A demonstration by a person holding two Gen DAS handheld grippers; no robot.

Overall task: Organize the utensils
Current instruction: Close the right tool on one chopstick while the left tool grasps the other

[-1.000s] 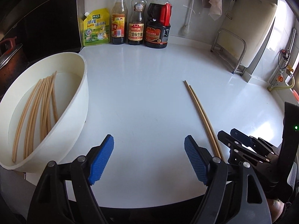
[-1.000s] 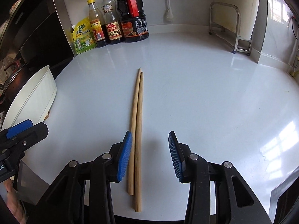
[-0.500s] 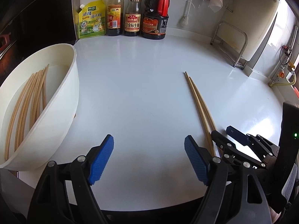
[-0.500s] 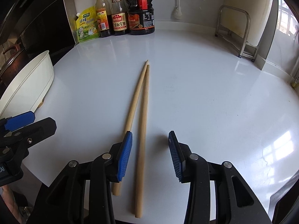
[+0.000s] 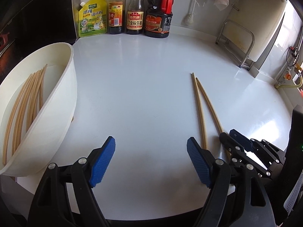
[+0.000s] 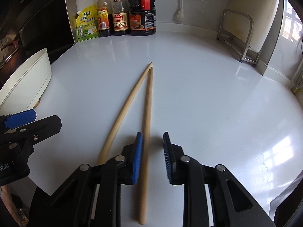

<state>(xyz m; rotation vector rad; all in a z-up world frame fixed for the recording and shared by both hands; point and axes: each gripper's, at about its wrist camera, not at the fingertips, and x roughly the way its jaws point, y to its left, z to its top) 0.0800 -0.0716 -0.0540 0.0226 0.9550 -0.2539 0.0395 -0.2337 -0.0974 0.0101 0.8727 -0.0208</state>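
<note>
Left wrist view: the left gripper [image 5: 151,161] hovers over the near edge of the white worktop [image 5: 142,79] with its blue-padded jaws spread wide and nothing between them. A white tub [image 5: 62,102] sits at the worktop's left edge, holding a bundle of chopsticks [image 5: 28,98] laid lengthwise along its floor. Two loose chopsticks [image 5: 200,109] lie on the right half of the worktop, tips nearly meeting toward the back and butts fanned apart toward the near edge. The right gripper [image 5: 238,143] sits low at their near ends, close to the front right corner. Against the back wall stand a yellow seasoning pouch [image 5: 92,18] and three sauce bottles [image 5: 139,9] in a row. A metal rack [image 5: 238,41] stands at the back right.

Right wrist view: the right gripper [image 6: 152,156] has its jaws open and straddling one chopstick [image 6: 147,124], which lies against the left pad; the right pad stands clear of it. The other chopstick [image 6: 123,113] runs outside the left jaw, angling toward the left. The left gripper [image 6: 20,117] shows at the left edge, near the tub [image 6: 28,81].
</note>
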